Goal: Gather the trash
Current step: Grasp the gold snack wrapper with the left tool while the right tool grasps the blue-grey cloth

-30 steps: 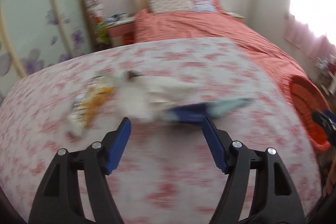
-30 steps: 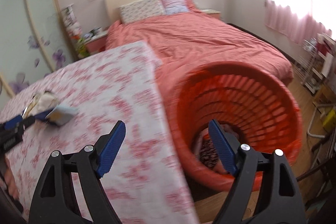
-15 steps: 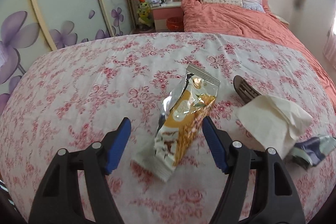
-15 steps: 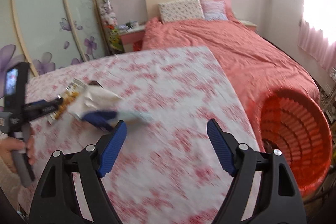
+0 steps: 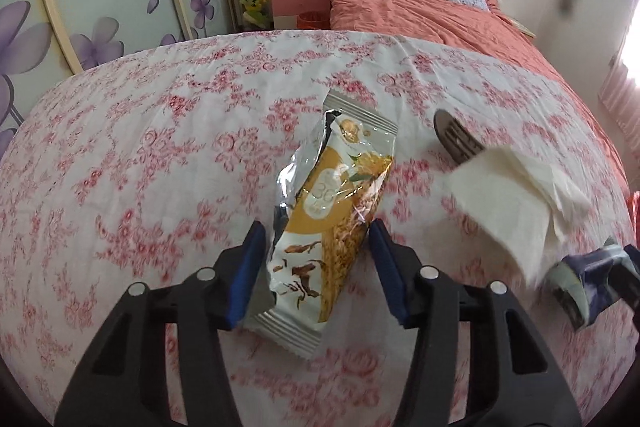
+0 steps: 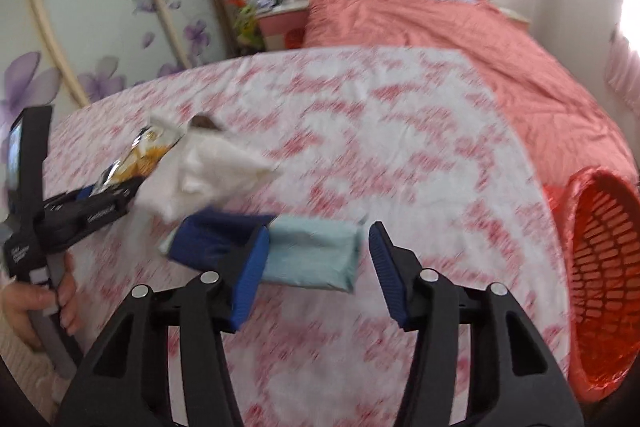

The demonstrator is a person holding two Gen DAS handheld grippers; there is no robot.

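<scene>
A yellow and white snack wrapper (image 5: 336, 195) lies on the floral tablecloth (image 5: 160, 187). My left gripper (image 5: 316, 231) straddles its near end with the jaws closing; the wrapper lies flat and uncrumpled between the pads. To its right a white napkin (image 5: 508, 203) covers part of a brown fork (image 5: 456, 139). A dark blue and teal packet (image 6: 312, 255) lies in front of the napkin (image 6: 208, 167). My right gripper (image 6: 316, 231) is over it, jaws closing. The left pad overlaps the packet, and a gap shows at the right pad.
An orange slatted basket (image 6: 600, 267) stands off the table's right edge. Behind the table are a bed (image 5: 420, 11) with a coral cover and a pink nightstand (image 5: 300, 3). A person's hand (image 6: 24, 299) holds the left gripper's handle at the lower left.
The left gripper swung left onto the snack wrapper and its jaws narrowed around it. The right gripper swung left from the basket to the blue and teal packet, jaws narrower too.
</scene>
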